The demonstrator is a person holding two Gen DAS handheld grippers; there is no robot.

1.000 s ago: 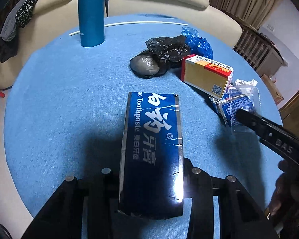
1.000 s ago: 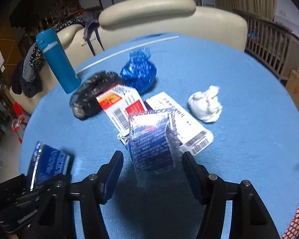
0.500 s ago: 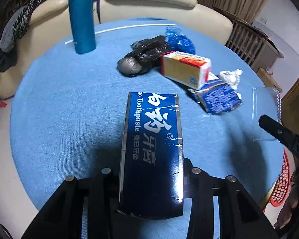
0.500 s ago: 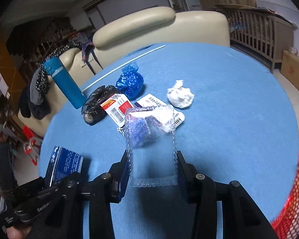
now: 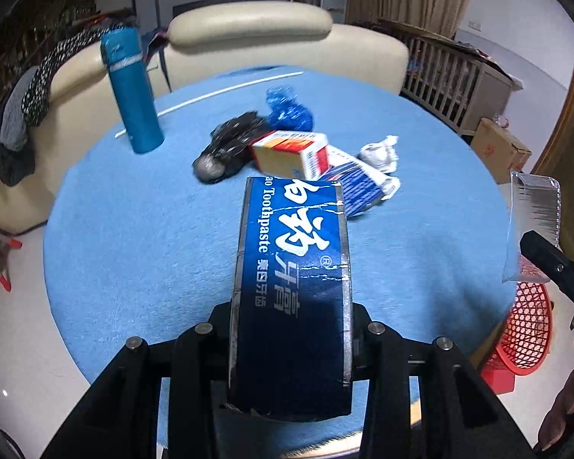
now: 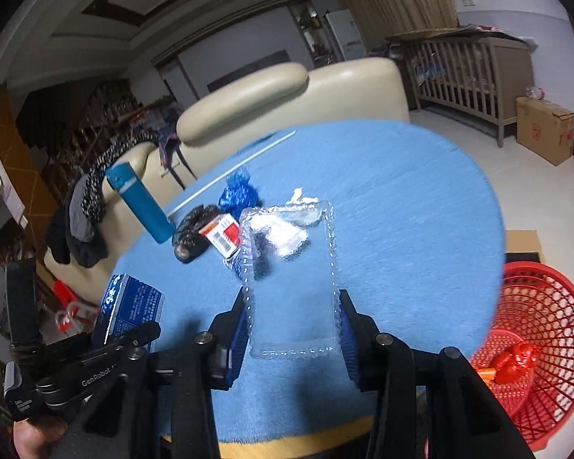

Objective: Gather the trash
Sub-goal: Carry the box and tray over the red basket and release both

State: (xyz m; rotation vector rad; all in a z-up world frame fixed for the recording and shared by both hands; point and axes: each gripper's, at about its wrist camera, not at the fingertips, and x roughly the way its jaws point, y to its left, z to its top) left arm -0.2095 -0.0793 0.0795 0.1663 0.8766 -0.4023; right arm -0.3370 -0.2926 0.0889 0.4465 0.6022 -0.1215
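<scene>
My left gripper (image 5: 291, 325) is shut on a dark blue toothpaste box (image 5: 291, 260), held above the round blue table (image 5: 141, 229). In the right wrist view, my right gripper (image 6: 292, 325) is shut on a clear plastic blister tray (image 6: 291, 267), lifted off the table. On the table lie a black bag (image 5: 229, 145), a blue bag (image 5: 287, 109), an orange and white carton (image 5: 291, 153), a flat blue pack (image 5: 359, 187) and a white crumpled tissue (image 5: 379, 153). A red mesh basket (image 6: 535, 325) stands on the floor to the right, with a red thing inside.
A teal bottle (image 5: 130, 91) stands upright at the table's far left, with a thin white rod (image 5: 229, 91) behind it. A cream sofa (image 5: 248, 26) with draped clothes curves behind the table. A wooden crib (image 6: 474, 72) and a cardboard box (image 6: 543, 130) stand at the far right.
The right gripper closed on the clear tray and lifted it off the flat blue pack. Both grippers rose and drew back from the pile, and the red basket came into view.
</scene>
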